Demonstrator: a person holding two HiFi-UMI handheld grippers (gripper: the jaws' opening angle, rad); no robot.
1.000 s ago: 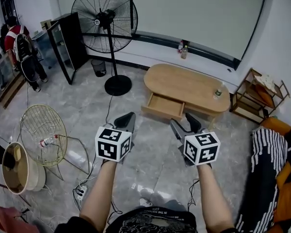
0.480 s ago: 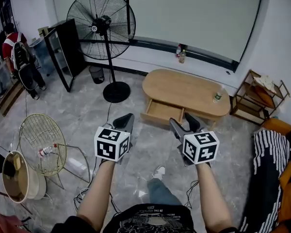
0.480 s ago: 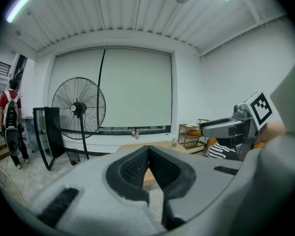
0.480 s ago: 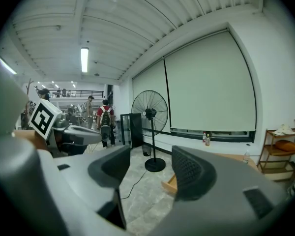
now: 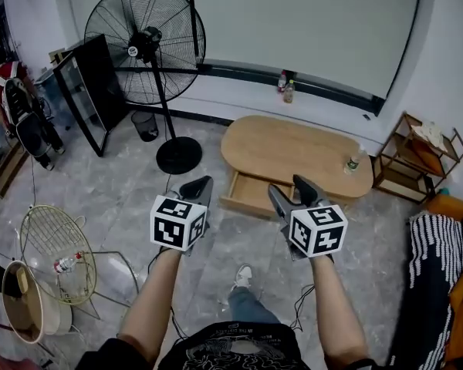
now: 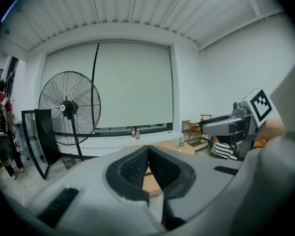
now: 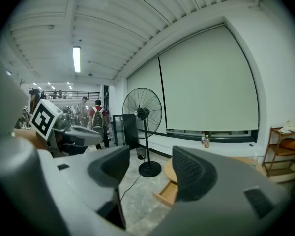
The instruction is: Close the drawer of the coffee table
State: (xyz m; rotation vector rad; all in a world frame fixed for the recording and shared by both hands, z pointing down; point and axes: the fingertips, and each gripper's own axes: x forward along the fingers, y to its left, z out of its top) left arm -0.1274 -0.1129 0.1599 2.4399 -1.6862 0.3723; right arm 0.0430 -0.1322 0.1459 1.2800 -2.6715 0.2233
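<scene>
Wooden coffee table, drawer open

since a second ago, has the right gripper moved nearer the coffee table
Yes. The right gripper has moved forward, toward the coffee table: in the head view its tips now sit beside the open drawer, which earlier lay farther ahead.

We are looking at a fan standing on the marble floor, a bin sitting near its base. Two bottles are standing on the wall ledge. A shelf is standing far right, and a person is carrying a backpack far left.
</scene>
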